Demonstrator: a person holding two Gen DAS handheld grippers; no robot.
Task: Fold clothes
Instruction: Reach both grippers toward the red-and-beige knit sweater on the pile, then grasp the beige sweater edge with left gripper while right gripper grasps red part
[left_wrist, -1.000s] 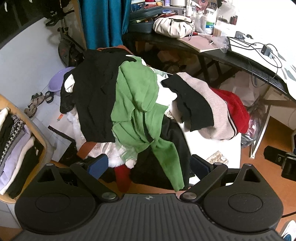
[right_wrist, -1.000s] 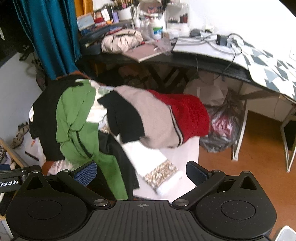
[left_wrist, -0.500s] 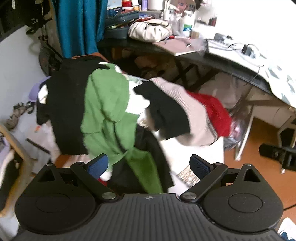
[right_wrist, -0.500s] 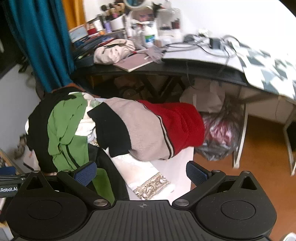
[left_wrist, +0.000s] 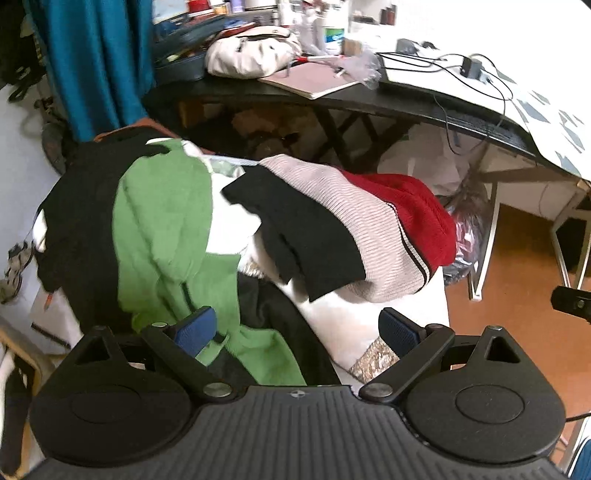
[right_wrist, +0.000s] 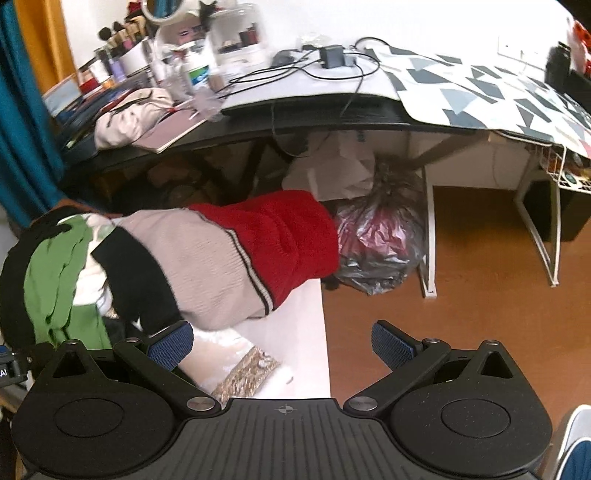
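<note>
A heap of clothes covers a white table (right_wrist: 310, 332). On top lies a beige, black and red knit sweater (left_wrist: 354, 225) (right_wrist: 221, 269). Left of it a green garment (left_wrist: 166, 229) (right_wrist: 51, 284) drapes over black clothing (left_wrist: 81, 206). A white cloth with a gold trim (left_wrist: 373, 358) (right_wrist: 243, 373) lies at the near edge. My left gripper (left_wrist: 297, 328) is open just above the pile's near side, holding nothing. My right gripper (right_wrist: 282, 341) is open over the table's right corner, empty.
A cluttered black desk (left_wrist: 369, 99) (right_wrist: 258, 125) stands behind with a beige bag (left_wrist: 251, 55), cables and bottles. A plastic bag (right_wrist: 376, 243) sits on the orange floor (right_wrist: 480, 295) under it. A teal curtain (left_wrist: 96, 62) hangs at the left. Shoes (left_wrist: 14, 266) lie at far left.
Both grippers have swung to the right and moved closer to the pile; the sweater now fills more of each view. Jaws stay open and the clothes have not moved.
</note>
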